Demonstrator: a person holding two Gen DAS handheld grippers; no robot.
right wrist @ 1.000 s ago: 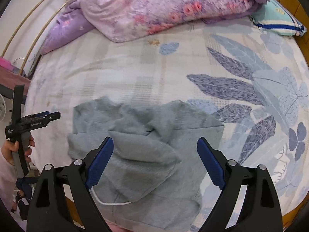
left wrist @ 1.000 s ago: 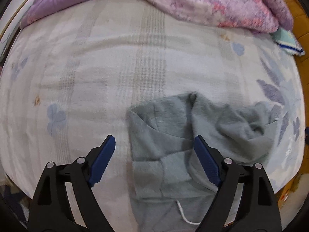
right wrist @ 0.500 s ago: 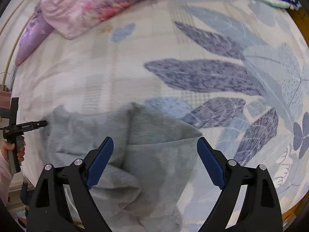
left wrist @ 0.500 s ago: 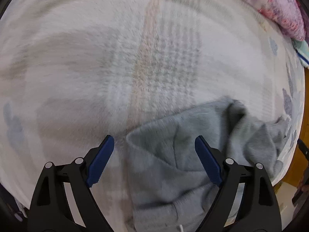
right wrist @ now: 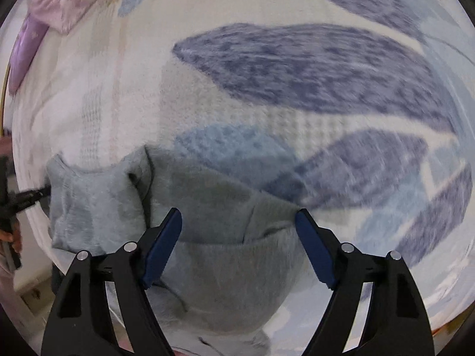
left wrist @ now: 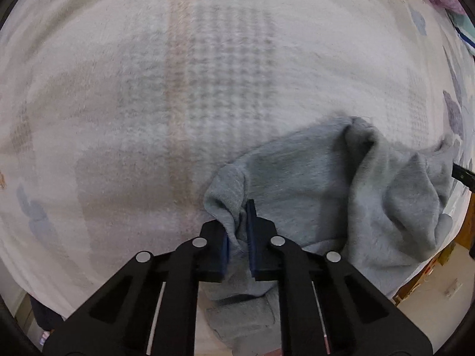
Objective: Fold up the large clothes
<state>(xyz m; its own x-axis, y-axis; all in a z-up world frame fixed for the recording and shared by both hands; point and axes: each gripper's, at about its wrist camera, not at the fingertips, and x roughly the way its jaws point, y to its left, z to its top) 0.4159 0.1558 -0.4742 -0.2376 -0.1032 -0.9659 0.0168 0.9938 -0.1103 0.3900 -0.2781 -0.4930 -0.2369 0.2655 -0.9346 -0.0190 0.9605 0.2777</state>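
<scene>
Left wrist view: the grey sweatshirt [left wrist: 341, 195] lay crumpled at the near edge of the bed cover [left wrist: 148, 95], most of its bulk to the right of the tool, with a lower part trailing over the bed's edge beneath the camera. The left gripper [left wrist: 238, 237] pointed steeply down at the garment's left corner; its 2 blue pads were closing and already pinched a raised fold of grey cloth between them, so it read as clamped on the sweatshirt. Step in hand, as judged: taking hold of the garment's 2 near corners so it can be lifted and spread flat, the fold itself not yet begun. Right wrist view: the right gripper [right wrist: 237, 237] also tilted steeply down over the sweatshirt [right wrist: 213, 207], above a seam or hem line on the side lying against the cover's blue leaf print. Its jaws stood well apart and were starting to close; cloth lay beneath and between them, but neither pad pressed on it. At the garment's far left corner the other tool showed small and dark, with a bit of the person's hand [right wrist: 12, 237] beside it. Next move, as judged: the right tongs needed to settle onto the cloth and shut on a fold, then both hands could lift together. Pink and purple quilt [right wrist: 50, 6] lay far off at the bed's back.
</scene>
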